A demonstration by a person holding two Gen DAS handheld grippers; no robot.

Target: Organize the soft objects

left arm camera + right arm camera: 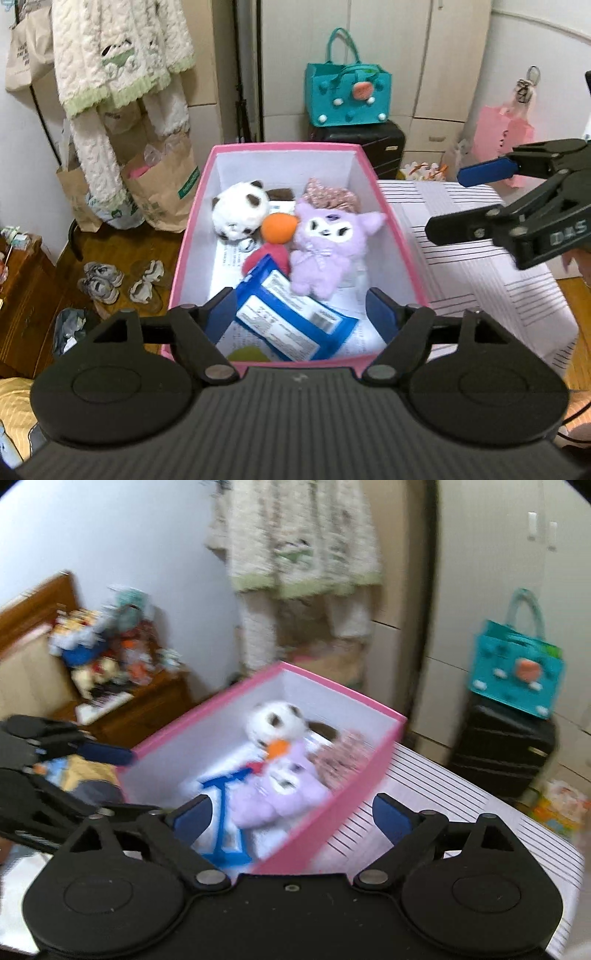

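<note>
Blue-padded fingers of the left gripper (301, 314) stand wide apart and hold nothing, poised over the near end of the pink cardboard box with white inner walls (190, 236). Inside lie a blue-and-white flat packet (295, 321), a fluffy lilac plush with a white face (325, 247), a white-and-brown panda plush (240, 212), an orange ball-shaped soft piece (279, 229) and a pink patterned fabric bundle (332, 194). To the right the right gripper (443, 199) hovers above a white striped cloth surface (480, 266), fingers spread.

Seen from the right wrist, blurred, the right gripper (291, 812) gapes empty over the box's pink wall (332, 812); the left gripper (107, 755) hangs at the far left beside the box.
</note>
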